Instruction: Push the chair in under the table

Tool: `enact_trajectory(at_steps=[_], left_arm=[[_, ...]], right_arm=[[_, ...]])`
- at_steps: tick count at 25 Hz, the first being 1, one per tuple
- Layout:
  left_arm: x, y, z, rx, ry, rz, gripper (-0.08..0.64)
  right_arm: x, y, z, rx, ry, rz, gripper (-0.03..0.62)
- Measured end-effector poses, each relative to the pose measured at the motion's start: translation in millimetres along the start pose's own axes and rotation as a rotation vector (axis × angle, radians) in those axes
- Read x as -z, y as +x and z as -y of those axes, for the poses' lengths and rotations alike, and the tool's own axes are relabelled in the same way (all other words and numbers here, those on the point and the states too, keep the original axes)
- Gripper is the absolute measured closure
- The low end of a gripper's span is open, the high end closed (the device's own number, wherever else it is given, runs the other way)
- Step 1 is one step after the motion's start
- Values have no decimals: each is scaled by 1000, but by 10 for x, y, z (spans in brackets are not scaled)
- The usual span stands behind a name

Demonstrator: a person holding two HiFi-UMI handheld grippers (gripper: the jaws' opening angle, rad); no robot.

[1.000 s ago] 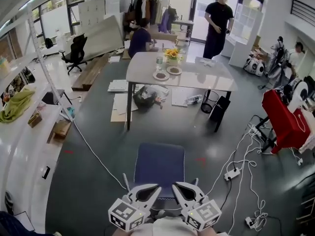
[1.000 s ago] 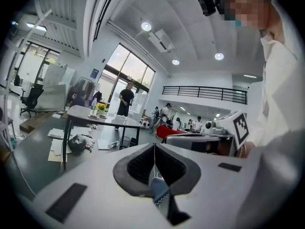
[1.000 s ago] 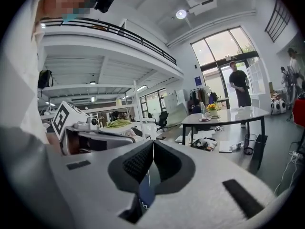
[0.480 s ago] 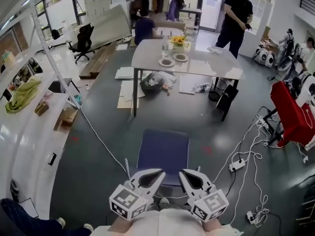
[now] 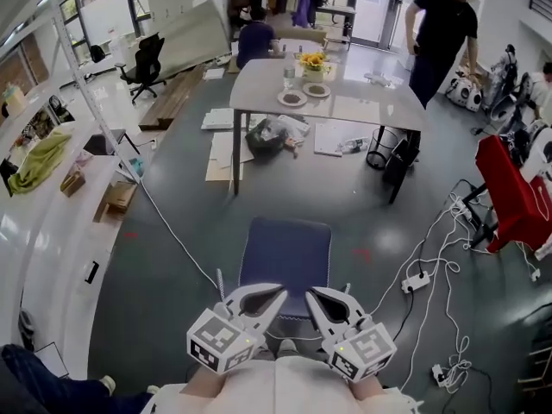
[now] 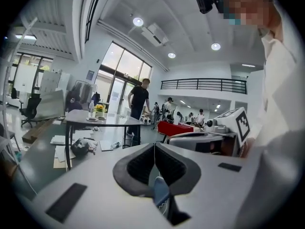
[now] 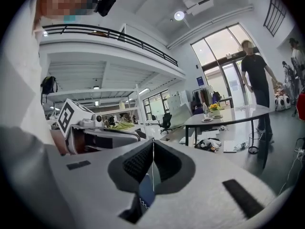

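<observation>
The chair (image 5: 287,261) with a blue seat stands on the grey floor, apart from the white table (image 5: 345,110) farther off. My left gripper (image 5: 274,293) and right gripper (image 5: 316,293) sit side by side at the chair's near end, both shut. In the left gripper view the pads of the left gripper (image 6: 154,149) meet in a line, and a bit of blue shows below them. The right gripper (image 7: 153,144) looks the same. Whether either touches the chair I cannot tell. The table (image 6: 95,123) (image 7: 228,114) shows ahead in both gripper views.
Plates, flowers and a bottle stand on the table. Papers and a dark bag (image 5: 267,136) lie under it, with a wire bin (image 5: 379,149) beside. Cables and power strips (image 5: 417,281) spread at the right near a red cover (image 5: 509,201). A person (image 5: 440,33) stands beyond the table. White shelving (image 5: 52,231) runs along the left.
The view has shifted, so the chair and table sit higher in the picture. The standing person has walked to the right. Both grippers stay shut at the chair's near end.
</observation>
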State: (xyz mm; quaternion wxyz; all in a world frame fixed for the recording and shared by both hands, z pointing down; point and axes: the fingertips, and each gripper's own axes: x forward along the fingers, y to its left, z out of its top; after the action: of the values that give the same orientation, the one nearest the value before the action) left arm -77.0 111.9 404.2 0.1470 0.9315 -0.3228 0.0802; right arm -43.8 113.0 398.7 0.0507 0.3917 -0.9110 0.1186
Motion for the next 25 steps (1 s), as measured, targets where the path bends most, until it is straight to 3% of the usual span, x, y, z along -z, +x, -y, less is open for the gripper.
enact_trajectory(at_steps=[12,19,25], left_arm=[[392,4,-107,59,37,-79,543],[773,44,-183,53,129,-191,541],[1027,44,-241,40,107,-238,541]], right_arm=[[406,68,-41,-22,-24,-112,589],[709,64,57,17,-82,-221,588],[940,27,64,15,-95,-284,588]])
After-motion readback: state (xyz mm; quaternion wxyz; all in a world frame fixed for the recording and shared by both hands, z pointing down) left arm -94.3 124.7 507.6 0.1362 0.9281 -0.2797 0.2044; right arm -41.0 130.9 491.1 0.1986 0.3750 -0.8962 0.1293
